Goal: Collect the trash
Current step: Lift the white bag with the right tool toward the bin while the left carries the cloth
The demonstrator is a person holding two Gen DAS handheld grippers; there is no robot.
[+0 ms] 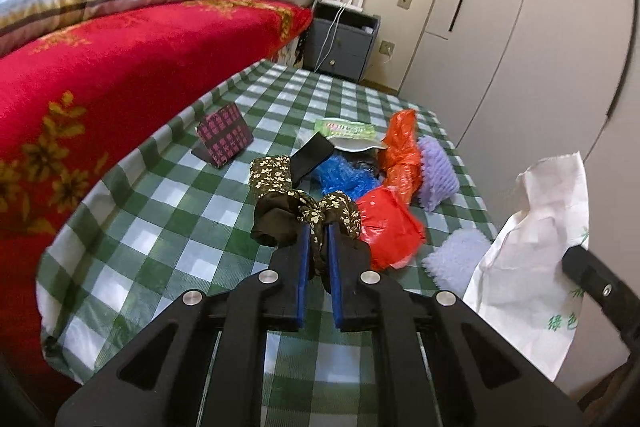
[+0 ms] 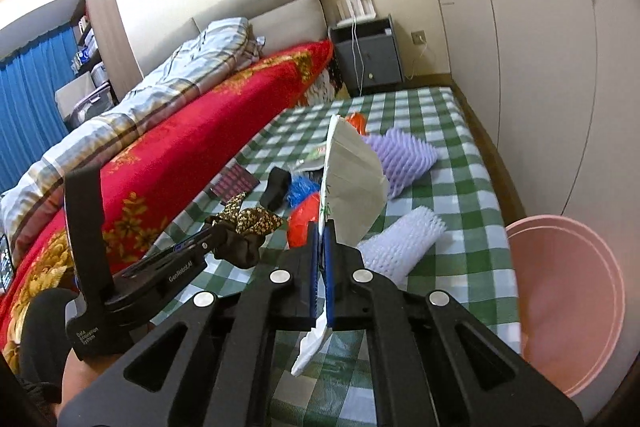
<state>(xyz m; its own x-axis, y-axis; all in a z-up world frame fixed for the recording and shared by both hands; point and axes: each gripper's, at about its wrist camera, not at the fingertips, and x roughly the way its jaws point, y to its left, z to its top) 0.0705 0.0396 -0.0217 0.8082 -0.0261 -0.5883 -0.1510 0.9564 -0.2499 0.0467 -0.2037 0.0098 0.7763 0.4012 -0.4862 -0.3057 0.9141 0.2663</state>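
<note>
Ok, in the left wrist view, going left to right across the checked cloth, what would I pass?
Pink-patterned box → floral fabric scrunchie pinched in the left gripper → red plastic bag → purple foam net → white foam net → white paper bag at the right edge.

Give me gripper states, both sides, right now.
Left gripper: closed on the floral cloth.
Right gripper: closed on the white bag.
</note>
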